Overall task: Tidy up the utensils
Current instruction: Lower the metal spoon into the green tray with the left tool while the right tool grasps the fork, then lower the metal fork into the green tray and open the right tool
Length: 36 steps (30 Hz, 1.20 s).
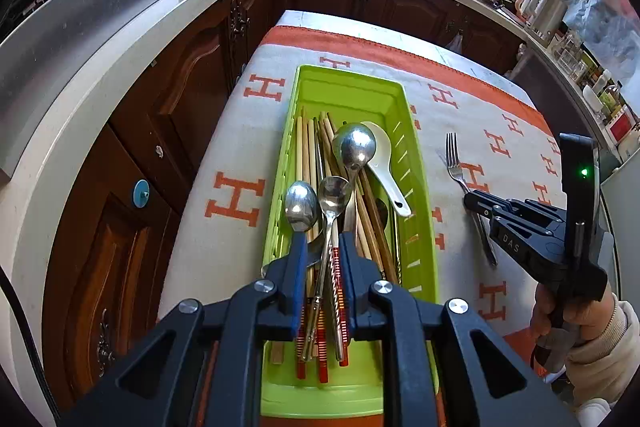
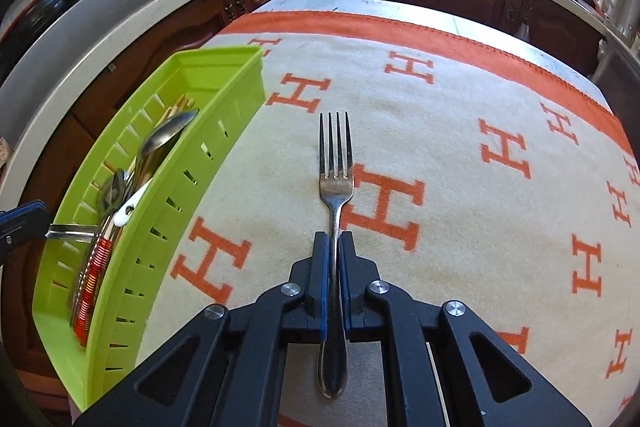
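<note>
Presently the fork [image 2: 335, 163] is clenched at its neck by the right gripper [image 2: 333, 239] on the worktop [image 2: 460, 131] – a lift into the green tray [image 2: 224, 95] is called for; the left gripper [image 1: 322, 247], jaws parted, is held above the spoons [image 1: 332, 195] there

I see a lime-green tray [image 1: 416, 195], a cream cloth [image 2: 440, 131] patterned with orange H letters and an orange border, a white spoon [image 1: 386, 163], red-striped chopsticks [image 1: 340, 291], a silver fork [image 2: 335, 163].

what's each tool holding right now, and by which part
Right tool grips the fork by its handle. Left tool is open above the green tray, holding nothing.
</note>
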Each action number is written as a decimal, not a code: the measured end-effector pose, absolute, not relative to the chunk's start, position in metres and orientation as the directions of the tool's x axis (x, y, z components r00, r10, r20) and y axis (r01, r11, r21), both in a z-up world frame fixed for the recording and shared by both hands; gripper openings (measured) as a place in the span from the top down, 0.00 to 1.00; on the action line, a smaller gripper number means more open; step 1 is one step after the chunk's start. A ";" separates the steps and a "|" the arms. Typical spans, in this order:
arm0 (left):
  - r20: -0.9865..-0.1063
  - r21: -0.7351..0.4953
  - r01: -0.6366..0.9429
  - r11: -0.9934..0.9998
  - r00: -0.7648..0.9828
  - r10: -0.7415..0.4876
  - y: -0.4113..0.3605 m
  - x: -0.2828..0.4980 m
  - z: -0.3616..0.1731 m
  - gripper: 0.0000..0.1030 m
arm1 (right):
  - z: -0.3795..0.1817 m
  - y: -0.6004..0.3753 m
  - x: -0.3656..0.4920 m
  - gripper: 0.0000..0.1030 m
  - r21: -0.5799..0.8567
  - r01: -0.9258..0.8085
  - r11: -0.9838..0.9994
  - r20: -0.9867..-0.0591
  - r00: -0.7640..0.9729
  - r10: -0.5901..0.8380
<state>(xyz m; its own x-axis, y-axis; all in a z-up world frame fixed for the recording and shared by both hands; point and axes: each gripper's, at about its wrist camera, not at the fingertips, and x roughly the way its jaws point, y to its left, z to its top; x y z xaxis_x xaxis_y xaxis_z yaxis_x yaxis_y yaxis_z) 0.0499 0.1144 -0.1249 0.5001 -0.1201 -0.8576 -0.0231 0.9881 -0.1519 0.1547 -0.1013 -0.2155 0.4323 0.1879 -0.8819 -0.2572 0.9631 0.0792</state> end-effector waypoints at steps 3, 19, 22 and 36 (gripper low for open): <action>-0.856 -0.166 -0.030 0.986 0.501 -0.129 0.117 0.048 -0.125 0.85 | -0.216 -0.099 0.154 0.95 0.054 -0.270 0.961 -0.883 0.438 0.172; -0.837 -0.146 -0.090 0.985 0.541 -0.075 0.138 0.044 -0.114 0.83 | -0.174 -0.111 0.133 0.96 0.258 -0.198 0.946 -0.847 0.425 0.320; -0.836 -0.103 -0.122 0.987 0.548 -0.019 0.145 0.042 -0.111 0.74 | -0.151 -0.103 0.128 0.96 0.313 -0.203 0.928 -0.828 0.420 0.372; -0.786 -0.021 -0.142 0.990 0.614 0.071 0.148 0.036 -0.091 0.24 | -0.115 -0.026 0.126 0.96 0.416 -0.172 0.893 -0.824 0.345 0.450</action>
<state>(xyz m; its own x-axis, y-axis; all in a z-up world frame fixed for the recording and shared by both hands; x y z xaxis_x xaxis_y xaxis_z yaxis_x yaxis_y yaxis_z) 0.0365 0.1483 -0.0911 0.6136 0.0714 -0.7864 -0.1420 0.9896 -0.0210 0.1263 -0.0259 -0.1151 0.3453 0.4499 -0.8236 -0.1723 0.8931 0.4156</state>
